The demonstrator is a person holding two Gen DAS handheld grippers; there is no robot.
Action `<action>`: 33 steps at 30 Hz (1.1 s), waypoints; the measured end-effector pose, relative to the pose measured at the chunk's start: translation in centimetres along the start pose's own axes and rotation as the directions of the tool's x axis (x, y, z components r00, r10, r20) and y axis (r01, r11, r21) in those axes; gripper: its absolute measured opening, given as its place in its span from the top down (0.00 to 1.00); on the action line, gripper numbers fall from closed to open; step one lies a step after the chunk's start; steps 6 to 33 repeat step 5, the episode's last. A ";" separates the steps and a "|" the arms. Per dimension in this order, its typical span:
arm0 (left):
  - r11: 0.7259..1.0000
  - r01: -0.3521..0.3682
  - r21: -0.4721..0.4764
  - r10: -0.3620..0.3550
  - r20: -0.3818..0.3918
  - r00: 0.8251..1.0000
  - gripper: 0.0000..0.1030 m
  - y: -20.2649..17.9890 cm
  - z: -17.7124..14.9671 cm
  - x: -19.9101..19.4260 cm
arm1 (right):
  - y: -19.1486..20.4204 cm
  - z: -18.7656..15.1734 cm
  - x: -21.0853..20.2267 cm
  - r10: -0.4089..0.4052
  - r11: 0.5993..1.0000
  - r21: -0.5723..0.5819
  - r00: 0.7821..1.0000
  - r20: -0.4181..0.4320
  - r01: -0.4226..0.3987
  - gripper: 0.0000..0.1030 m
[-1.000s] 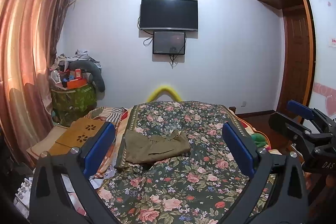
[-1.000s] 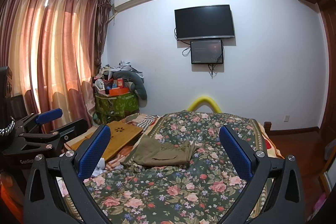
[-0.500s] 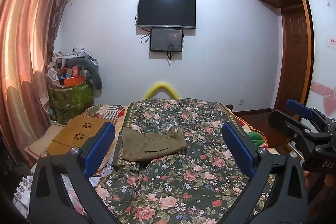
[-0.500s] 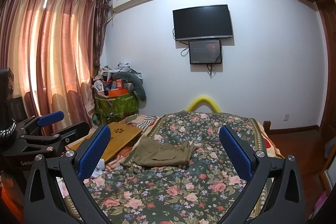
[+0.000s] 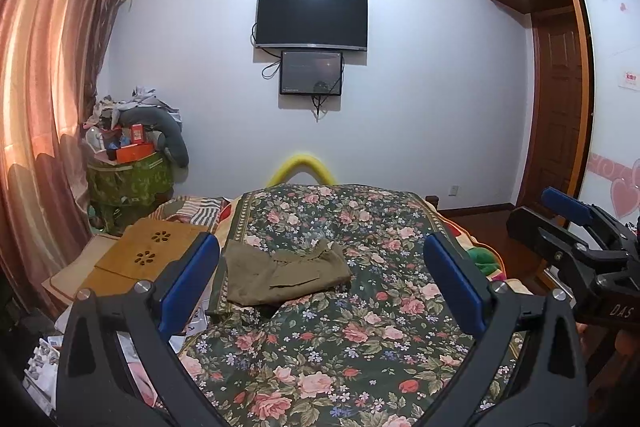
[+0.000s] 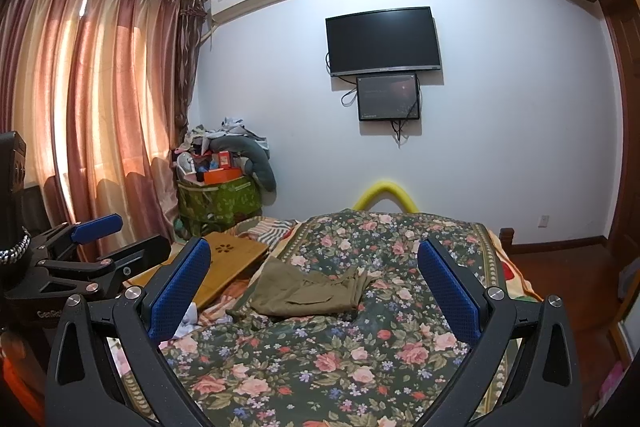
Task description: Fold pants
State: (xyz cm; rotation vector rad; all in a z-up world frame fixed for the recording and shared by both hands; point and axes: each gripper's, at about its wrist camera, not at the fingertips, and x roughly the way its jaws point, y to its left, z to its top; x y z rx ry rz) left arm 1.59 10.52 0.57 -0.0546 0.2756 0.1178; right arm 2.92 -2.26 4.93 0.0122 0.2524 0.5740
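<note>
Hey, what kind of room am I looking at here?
Most likely a home bedroom. A bed with a floral cover fills the foreground, olive pants lie on it, a television hangs on the far wall, and long curtains cover a window.

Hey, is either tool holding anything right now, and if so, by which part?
Nothing is held. The left tool and right tool are both open, away from the olive-green folded pants on the floral bedspread.
</note>
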 end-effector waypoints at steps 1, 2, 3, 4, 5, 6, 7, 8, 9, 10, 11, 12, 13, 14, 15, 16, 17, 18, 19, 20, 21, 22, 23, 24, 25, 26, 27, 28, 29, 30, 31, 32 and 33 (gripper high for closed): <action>1.000 -0.001 0.001 0.001 0.000 1.000 0.00 0.0 0.0 0.0 | -0.1 -0.1 0.1 -0.002 1.000 0.001 1.000 -0.003 0.002 0.00; 1.000 -0.001 0.002 0.001 -0.001 1.000 0.00 0.0 0.0 0.1 | -0.1 -0.1 0.2 -0.003 1.000 0.002 1.000 -0.004 0.003 0.00; 1.000 0.001 0.001 -0.001 -0.003 1.000 0.00 0.0 -0.1 0.1 | 0.0 -0.2 0.2 -0.004 1.000 0.002 1.000 -0.005 0.004 0.00; 1.000 0.004 0.001 -0.004 -0.006 1.000 0.00 0.0 -0.3 0.2 | -0.1 -0.2 0.3 -0.005 1.000 0.003 1.000 -0.008 0.005 0.00; 1.000 0.005 0.000 -0.005 -0.010 1.000 0.00 0.0 -0.3 0.4 | -0.1 -0.3 0.4 -0.006 1.000 0.005 1.000 -0.011 0.006 0.00; 1.000 0.005 0.000 -0.005 -0.010 1.000 0.00 0.0 -0.3 0.4 | -0.1 -0.3 0.4 -0.006 1.000 0.005 1.000 -0.011 0.006 0.00; 1.000 0.005 0.000 -0.005 -0.010 1.000 0.00 0.0 -0.3 0.4 | -0.1 -0.3 0.4 -0.006 1.000 0.005 1.000 -0.011 0.006 0.00; 1.000 0.005 0.000 -0.005 -0.010 1.000 0.00 0.0 -0.3 0.4 | -0.1 -0.3 0.4 -0.006 1.000 0.005 1.000 -0.011 0.006 0.00; 1.000 0.005 0.000 -0.005 -0.010 1.000 0.00 0.0 -0.3 0.4 | -0.1 -0.3 0.4 -0.006 1.000 0.005 1.000 -0.011 0.006 0.00; 1.000 0.005 0.000 -0.005 -0.010 1.000 0.00 0.0 -0.3 0.4 | -0.1 -0.3 0.4 -0.006 1.000 0.005 1.000 -0.011 0.006 0.00; 1.000 0.005 0.000 -0.005 -0.010 1.000 0.00 0.0 -0.3 0.4 | -0.1 -0.3 0.4 -0.006 1.000 0.005 1.000 -0.011 0.006 0.00; 1.000 0.005 0.000 -0.005 -0.010 1.000 0.00 0.0 -0.3 0.4 | -0.1 -0.3 0.4 -0.006 1.000 0.005 1.000 -0.011 0.006 0.00; 1.000 0.005 0.000 -0.005 -0.010 1.000 0.00 0.0 -0.3 0.4 | -0.1 -0.3 0.4 -0.006 1.000 0.005 1.000 -0.011 0.006 0.00; 1.000 0.005 0.000 -0.005 -0.010 1.000 0.00 0.0 -0.3 0.4 | -0.1 -0.3 0.4 -0.006 1.000 0.005 1.000 -0.011 0.006 0.00; 1.000 0.005 0.000 -0.005 -0.010 1.000 0.00 0.0 -0.3 0.4 | -0.1 -0.3 0.4 -0.006 1.000 0.005 1.000 -0.011 0.006 0.00; 1.000 0.005 0.000 -0.005 -0.010 1.000 0.00 0.0 -0.3 0.4 | -0.1 -0.3 0.4 -0.006 1.000 0.005 1.000 -0.011 0.006 0.00; 1.000 0.005 0.000 -0.005 -0.010 1.000 0.00 0.0 -0.3 0.4 | -0.1 -0.3 0.4 -0.006 1.000 0.005 1.000 -0.011 0.006 0.00; 1.000 0.005 0.000 -0.005 -0.010 1.000 0.00 0.0 -0.3 0.4 | -0.1 -0.3 0.4 -0.006 1.000 0.005 1.000 -0.011 0.006 0.00; 1.000 0.005 0.000 -0.005 -0.010 1.000 0.00 0.0 -0.3 0.4 | -0.1 -0.3 0.4 -0.006 1.000 0.005 1.000 -0.011 0.006 0.00; 1.000 0.005 0.000 -0.005 -0.010 1.000 0.00 0.0 -0.3 0.4 | -0.1 -0.3 0.4 -0.006 1.000 0.005 1.000 -0.011 0.006 0.00; 1.000 0.005 0.000 -0.005 -0.010 1.000 0.00 0.0 -0.3 0.4 | -0.1 -0.3 0.4 -0.006 1.000 0.005 1.000 -0.011 0.006 0.00; 1.000 0.005 0.000 -0.005 -0.010 1.000 0.00 0.0 -0.3 0.4 | -0.1 -0.3 0.4 -0.006 1.000 0.005 1.000 -0.011 0.006 0.00; 1.000 0.005 0.000 -0.005 -0.010 1.000 0.00 0.0 -0.3 0.4 | -0.1 -0.3 0.4 -0.006 1.000 0.005 1.000 -0.011 0.006 0.00; 1.000 0.005 0.000 -0.005 -0.010 1.000 0.00 0.0 -0.3 0.4 | -0.1 -0.3 0.4 -0.006 1.000 0.005 1.000 -0.011 0.006 0.00; 1.000 0.005 0.000 -0.005 -0.010 1.000 0.00 0.0 -0.3 0.4 | -0.1 -0.3 0.4 -0.006 1.000 0.005 1.000 -0.011 0.006 0.00; 1.000 0.005 0.000 -0.005 -0.010 1.000 0.00 0.0 -0.3 0.4 | -0.1 -0.3 0.4 -0.006 1.000 0.005 1.000 -0.011 0.006 0.00; 1.000 0.005 0.000 -0.005 -0.010 1.000 0.00 0.0 -0.3 0.4 | -0.1 -0.3 0.4 -0.006 1.000 0.005 1.000 -0.011 0.006 0.00; 1.000 0.005 0.000 -0.005 -0.010 1.000 0.00 0.0 -0.3 0.4 | -0.1 -0.3 0.4 -0.006 1.000 0.005 1.000 -0.011 0.006 0.00; 1.000 0.005 0.000 -0.005 -0.010 1.000 0.00 0.0 -0.3 0.4 | -0.1 -0.3 0.4 -0.006 1.000 0.005 1.000 -0.011 0.006 0.00; 1.000 0.005 0.000 -0.005 -0.010 1.000 0.00 0.0 -0.3 0.4 | -0.1 -0.3 0.4 -0.006 1.000 0.005 1.000 -0.011 0.006 0.00; 1.000 0.005 0.000 -0.005 -0.010 1.000 0.00 0.0 -0.3 0.4 | -0.1 -0.3 0.4 -0.006 1.000 0.005 1.000 -0.011 0.006 0.00; 1.000 0.005 0.000 -0.005 -0.010 1.000 0.00 0.0 -0.3 0.4 | -0.1 -0.3 0.4 -0.006 1.000 0.005 1.000 -0.011 0.006 0.00; 1.000 0.005 0.000 -0.005 -0.010 1.000 0.00 0.0 -0.3 0.4 | -0.1 -0.3 0.4 -0.006 1.000 0.005 1.000 -0.011 0.006 0.00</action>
